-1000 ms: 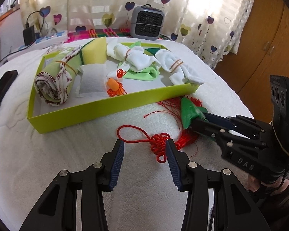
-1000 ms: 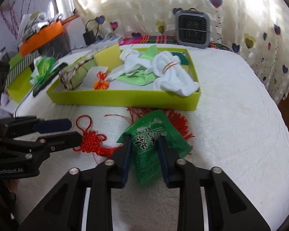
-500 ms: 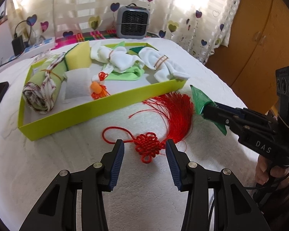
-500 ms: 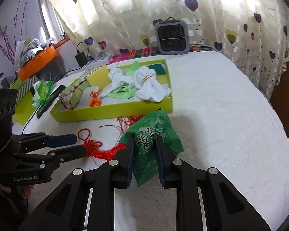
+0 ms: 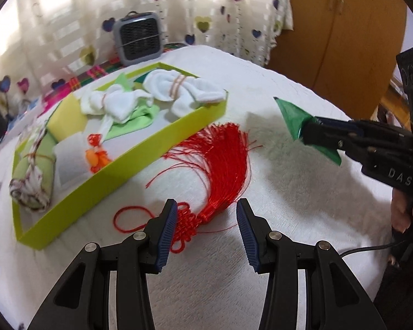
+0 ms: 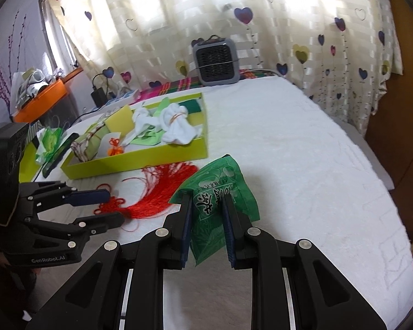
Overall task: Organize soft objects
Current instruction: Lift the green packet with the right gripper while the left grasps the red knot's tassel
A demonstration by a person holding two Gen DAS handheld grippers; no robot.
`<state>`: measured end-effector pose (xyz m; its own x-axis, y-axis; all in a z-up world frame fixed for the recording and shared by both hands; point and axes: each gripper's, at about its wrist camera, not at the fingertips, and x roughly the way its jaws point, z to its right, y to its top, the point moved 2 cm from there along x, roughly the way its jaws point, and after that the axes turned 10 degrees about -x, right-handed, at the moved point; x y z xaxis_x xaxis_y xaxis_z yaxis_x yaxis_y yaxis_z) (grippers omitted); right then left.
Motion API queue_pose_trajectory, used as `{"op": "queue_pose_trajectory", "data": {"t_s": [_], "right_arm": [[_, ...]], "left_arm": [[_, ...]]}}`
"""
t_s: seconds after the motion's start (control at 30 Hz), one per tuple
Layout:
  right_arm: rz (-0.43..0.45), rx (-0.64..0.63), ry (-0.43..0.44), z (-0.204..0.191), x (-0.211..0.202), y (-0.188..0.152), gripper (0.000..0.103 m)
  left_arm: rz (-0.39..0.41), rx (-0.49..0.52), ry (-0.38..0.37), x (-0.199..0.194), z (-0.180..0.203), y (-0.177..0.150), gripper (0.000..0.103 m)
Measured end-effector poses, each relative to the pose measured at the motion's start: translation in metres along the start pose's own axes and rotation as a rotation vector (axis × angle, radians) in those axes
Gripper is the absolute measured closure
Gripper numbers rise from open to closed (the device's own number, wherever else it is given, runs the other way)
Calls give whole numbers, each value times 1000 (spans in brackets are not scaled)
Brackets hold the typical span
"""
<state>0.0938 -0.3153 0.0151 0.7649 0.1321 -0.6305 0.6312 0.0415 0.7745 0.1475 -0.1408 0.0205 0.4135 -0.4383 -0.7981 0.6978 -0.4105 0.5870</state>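
- My right gripper (image 6: 205, 211) is clamped on a green foil packet (image 6: 217, 189), crinkly and glossy with pale printed characters; the packet hangs in the air above the white fleecy bedspread (image 6: 303, 148), its top corner poking out past the fingers.
- From the left wrist camera that same packet (image 5: 297, 122) shows edge-on as a sharp green wedge pinched flat in the black fingers.
- My left gripper (image 5: 203, 220) stands wide, ribbed blue pads (image 5: 168, 228) apart, holding nothing.
- Between those pads lies the red Chinese knot (image 5: 187, 220), a tight braided cord with a thin loop trailing left and a long silky tassel fanned toward the tray; the left pad sits right at the knot, though I can't tell if it touches.
- The lime-green cardboard tray (image 5: 157, 148) sits just beyond the tassel, shallow and straight-walled.
- Inside it: two white rolled towels (image 5: 179, 90) bound with rubber bands, a pale green cloth (image 5: 137, 119), a yellow sponge block (image 5: 67, 119), a rolled patterned cloth (image 5: 34, 176) and a small orange knotted charm (image 5: 96, 156).
- A grey boxy fan heater (image 6: 215, 62) stands at the far edge, against heart-printed curtains (image 6: 261, 13).
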Motion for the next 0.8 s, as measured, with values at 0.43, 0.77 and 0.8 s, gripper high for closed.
{"op": "queue_pose_trajectory", "data": {"t_s": [0.43,0.77,0.8], "right_arm": [[4,40,5,11,-1,-5,81],[4,45,24,11,0,-8,81],[4,45,27,11,1,-8,81]], "left_arm": [[-2,183,41,6,17,1,60],[-39,164,57,12,3,-5,62],[-42,163,56,13,3,-4,63]]}}
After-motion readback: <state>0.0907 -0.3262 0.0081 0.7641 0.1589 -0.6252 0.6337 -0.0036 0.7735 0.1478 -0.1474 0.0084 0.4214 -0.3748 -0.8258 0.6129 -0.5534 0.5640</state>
